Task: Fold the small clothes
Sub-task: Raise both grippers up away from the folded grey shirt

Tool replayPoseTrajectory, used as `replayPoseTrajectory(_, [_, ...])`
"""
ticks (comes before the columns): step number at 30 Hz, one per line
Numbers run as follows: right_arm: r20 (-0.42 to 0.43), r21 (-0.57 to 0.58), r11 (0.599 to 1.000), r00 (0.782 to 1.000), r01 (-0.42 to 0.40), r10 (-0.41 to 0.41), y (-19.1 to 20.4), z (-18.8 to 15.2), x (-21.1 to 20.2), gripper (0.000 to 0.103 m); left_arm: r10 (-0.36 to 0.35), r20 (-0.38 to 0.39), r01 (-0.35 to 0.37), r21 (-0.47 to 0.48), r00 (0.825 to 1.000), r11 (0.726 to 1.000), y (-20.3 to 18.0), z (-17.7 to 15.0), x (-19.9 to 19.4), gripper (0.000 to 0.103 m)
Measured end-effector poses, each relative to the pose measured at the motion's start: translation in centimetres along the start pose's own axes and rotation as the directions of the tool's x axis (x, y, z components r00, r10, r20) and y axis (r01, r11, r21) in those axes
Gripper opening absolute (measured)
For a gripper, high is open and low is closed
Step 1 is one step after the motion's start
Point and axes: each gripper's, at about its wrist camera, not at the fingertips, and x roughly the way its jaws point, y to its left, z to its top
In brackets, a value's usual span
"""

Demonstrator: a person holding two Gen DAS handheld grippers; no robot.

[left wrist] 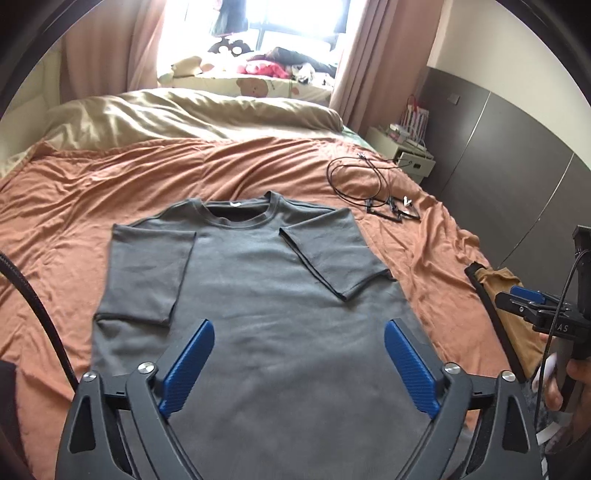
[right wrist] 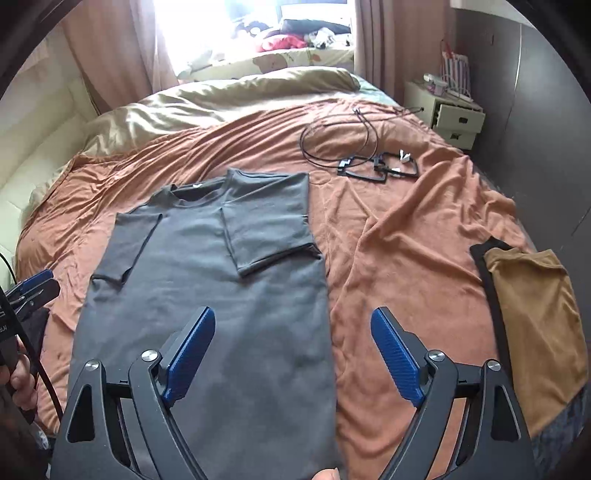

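The grey T-shirt (left wrist: 255, 295) is spread collar-away on the bed (left wrist: 92, 192) (sleeves folded in), its length running straight ahead beneath the wide-open, empty left gripper (left wrist: 299, 365) and right gripper (right wrist: 291, 354).

Bright daylight pours through the window (left wrist: 295, 22) between pink curtains (left wrist: 364, 59), over the bed (left wrist: 110, 192), nightstand (right wrist: 456, 114) and dark wardrobe (left wrist: 517, 147).

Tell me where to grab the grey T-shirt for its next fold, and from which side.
Probably the bottom hem corners of the grey T-shirt, nearest the open left gripper and right gripper. Both sleeves already lie folded inward, leaving a long narrow panel; pinch each near corner from above and carry it toward the collar.
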Motion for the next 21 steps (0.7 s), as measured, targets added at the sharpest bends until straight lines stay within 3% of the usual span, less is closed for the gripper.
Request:
replayPoseTrajectory(4, [0.035,-0.019,1.000,0.999,0.000,0.001,1.4,-2.9,-4.5,0.093,0.010,0.053,-0.010,0.004,0.999,1.000,0.2,-2.5,-5.0,0.102])
replayPoseTrajectory(10, [0.058,0.000,1.000,0.998,-0.009,0.009,1.7,-7.0,-9.6,0.093,0.039,0.112,-0.039,-0.005,0.993,0.999,1.2,-5.7,-10.8,0.102])
replayPoseTrajectory(21, [0.111,0.007,0.998,0.992,-0.063,0.061,0.8,-14.0,-14.9,0.093,0.092,0.195,-0.095,0.004,0.977,0.995,2.8,-12.7,-18.9,0.102])
